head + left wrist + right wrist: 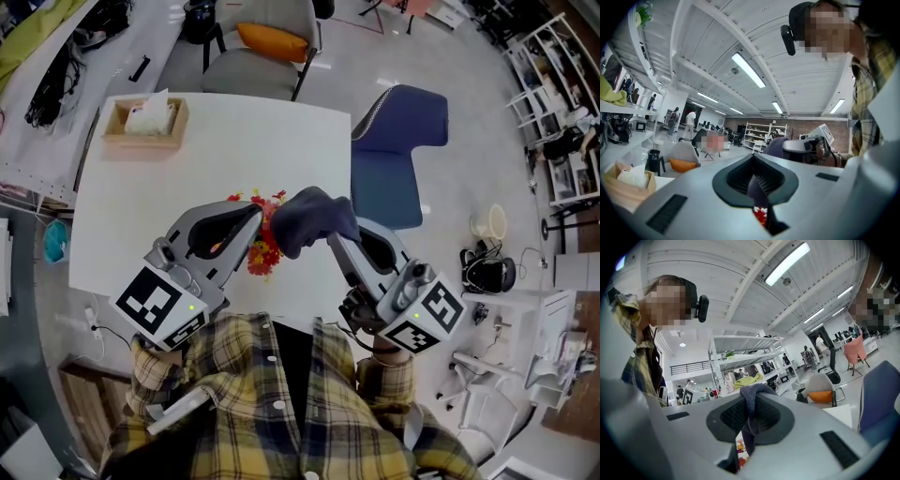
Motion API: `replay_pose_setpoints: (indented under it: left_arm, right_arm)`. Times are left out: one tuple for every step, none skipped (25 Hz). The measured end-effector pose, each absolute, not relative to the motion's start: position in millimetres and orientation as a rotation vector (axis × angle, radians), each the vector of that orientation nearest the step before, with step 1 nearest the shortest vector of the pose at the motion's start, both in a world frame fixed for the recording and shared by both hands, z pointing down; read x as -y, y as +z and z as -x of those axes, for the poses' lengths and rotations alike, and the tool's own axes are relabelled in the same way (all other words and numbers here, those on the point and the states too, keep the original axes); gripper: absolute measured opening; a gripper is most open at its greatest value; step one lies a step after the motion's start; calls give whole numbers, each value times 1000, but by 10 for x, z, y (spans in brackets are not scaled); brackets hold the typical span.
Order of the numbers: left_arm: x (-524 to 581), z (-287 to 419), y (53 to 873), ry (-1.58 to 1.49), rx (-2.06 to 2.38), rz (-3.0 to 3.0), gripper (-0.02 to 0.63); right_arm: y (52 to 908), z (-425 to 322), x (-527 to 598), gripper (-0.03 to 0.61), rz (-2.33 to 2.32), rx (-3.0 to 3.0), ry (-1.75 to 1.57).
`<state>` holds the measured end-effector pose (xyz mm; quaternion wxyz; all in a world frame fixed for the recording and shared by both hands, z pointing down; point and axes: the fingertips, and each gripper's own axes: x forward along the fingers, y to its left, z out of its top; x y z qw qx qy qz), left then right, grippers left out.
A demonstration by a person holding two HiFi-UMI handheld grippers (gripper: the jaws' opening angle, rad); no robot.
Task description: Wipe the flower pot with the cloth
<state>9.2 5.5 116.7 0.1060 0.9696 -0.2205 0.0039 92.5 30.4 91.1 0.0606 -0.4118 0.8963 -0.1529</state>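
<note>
A dark blue cloth (314, 217) hangs bunched between my two grippers above the white table (216, 155). My right gripper (332, 236) is shut on it; in the right gripper view the cloth (749, 399) drapes over the closed jaws (747, 423). My left gripper (261, 217) is shut too, with a thin strip of the cloth (756, 187) pinched between its pads. Below both grippers sit the red and yellow flowers (264, 251) of the flower pot, whose pot itself is hidden. The flowers (761, 215) show under the left jaws, and the flowers (739, 450) also show under the right ones.
A wooden tissue box (145, 122) stands at the table's far left corner. A blue chair (398, 155) is at the table's right side. A grey chair with an orange cushion (270, 42) stands beyond the far edge.
</note>
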Motion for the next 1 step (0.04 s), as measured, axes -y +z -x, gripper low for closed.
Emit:
replay_pose_setpoints:
  left_arm:
    - [-52, -97, 1160, 11, 646, -2859, 9]
  right_arm:
    - [900, -924, -306, 11, 1247, -2714, -460]
